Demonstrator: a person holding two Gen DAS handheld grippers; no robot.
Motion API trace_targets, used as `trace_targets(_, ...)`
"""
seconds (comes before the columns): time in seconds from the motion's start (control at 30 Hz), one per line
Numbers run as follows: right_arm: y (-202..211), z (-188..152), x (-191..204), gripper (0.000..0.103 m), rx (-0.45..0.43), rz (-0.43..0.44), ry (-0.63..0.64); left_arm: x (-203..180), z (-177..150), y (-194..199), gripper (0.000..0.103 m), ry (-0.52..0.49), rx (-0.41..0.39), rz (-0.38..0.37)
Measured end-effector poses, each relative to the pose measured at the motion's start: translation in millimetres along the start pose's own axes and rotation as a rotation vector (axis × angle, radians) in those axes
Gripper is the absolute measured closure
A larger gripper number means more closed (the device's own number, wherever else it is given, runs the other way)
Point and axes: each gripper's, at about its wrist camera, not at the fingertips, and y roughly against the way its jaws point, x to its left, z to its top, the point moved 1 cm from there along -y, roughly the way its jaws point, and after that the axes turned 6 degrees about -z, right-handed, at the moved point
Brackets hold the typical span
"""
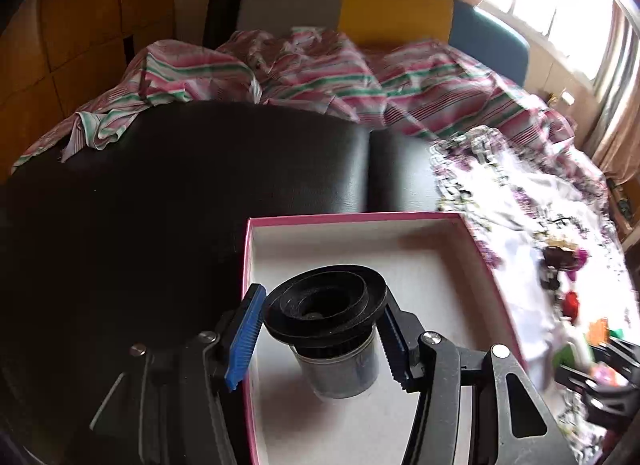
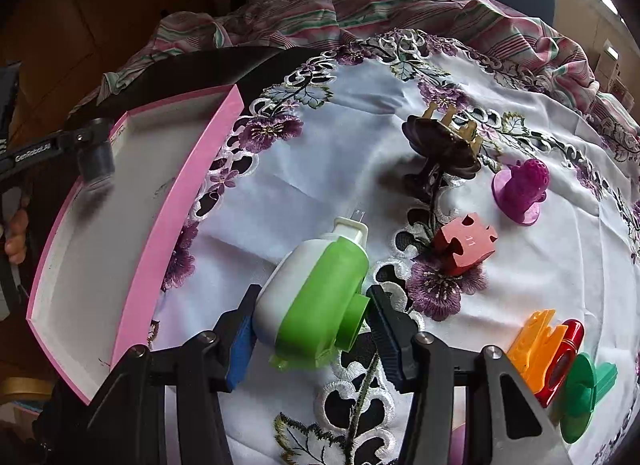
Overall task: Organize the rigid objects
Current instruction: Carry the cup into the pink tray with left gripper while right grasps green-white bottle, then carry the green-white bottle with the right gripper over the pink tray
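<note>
The left gripper (image 1: 320,339) pinches a black flanged cap on a clear cylinder (image 1: 332,329) over the pink-rimmed white box (image 1: 492,265); the right gripper (image 2: 312,335) clamps a green-and-white plastic gadget (image 2: 316,297) (above the embroidered white cloth (image 2: 360,153)).

Both grippers are built from black angular linkages with silver screws; the left gripper (image 1: 324,341) and right gripper (image 2: 312,329) are fitted with ribbed blue pads.

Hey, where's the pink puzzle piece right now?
In the right wrist view, the pink puzzle piece lies on the embroidered tablecloth, right of centre, just below the purple toy and to the right of the green-and-white object.
</note>
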Motion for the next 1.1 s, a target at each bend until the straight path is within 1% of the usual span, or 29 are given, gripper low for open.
trace_targets(0.17, -1.4, 0.2, -0.6, 0.050, -0.001, 0.006, -0.005, 1.6, 7.4, -15.6, 0.045, 0.003, 0.004, 0.041)
trace_targets(0.23, -1.6, 0.3, -0.5, 0.050, -0.002, 0.008, -0.005, 3.4, 7.4, -13.3, 0.036, 0.014, -0.007, 0.045)
trace_targets(0.27, -1.9, 0.5, -1.0, 0.050, -0.002, 0.009, -0.006, 4.2, 6.5, -8.9, 0.034, 0.018, -0.023, 0.061)
trace_targets(0.3, -2.1, 0.5, -1.3, 0.050, -0.002, 0.009, -0.006, 4.8, 5.1, -4.5, 0.027, 0.023, -0.040, 0.068)
trace_targets(0.33, -2.2, 0.8, -1.4, 0.050, -0.001, 0.009, -0.005, 5.4, 3.2, 2.0, 0.024, 0.029, -0.060, 0.070)
trace_targets(0.5, -1.6, 0.7, -0.3, 0.050, -0.003, 0.003, -0.002, 1.0, -11.1, 26.5, 0.024, 0.042, -0.079, 0.070)
trace_targets(0.57, -1.7, 0.5, 0.4, 0.050, -0.002, -0.001, -0.001, -5.5, -22.7, 38.0, 0.024, 0.031, -0.087, 0.092)
trace_targets(0.7, -1.7, 0.0, 0.0, 0.050, -0.001, -0.002, -0.007, -18.6, -47.4, 55.7, 0.024, 0.017, -0.087, 0.114)
trace_targets(0.83, -1.8, -0.4, 1.3, 0.050, -0.003, -0.014, -0.003, -24.9, -66.1, 65.8, 0.024, 0.028, -0.072, 0.090)
trace_targets(1.1, -1.9, -0.6, 6.6, 0.050, -0.012, -0.040, 0.014, -28.7, -88.9, 85.2, 0.024, 0.012, -0.082, 0.112)
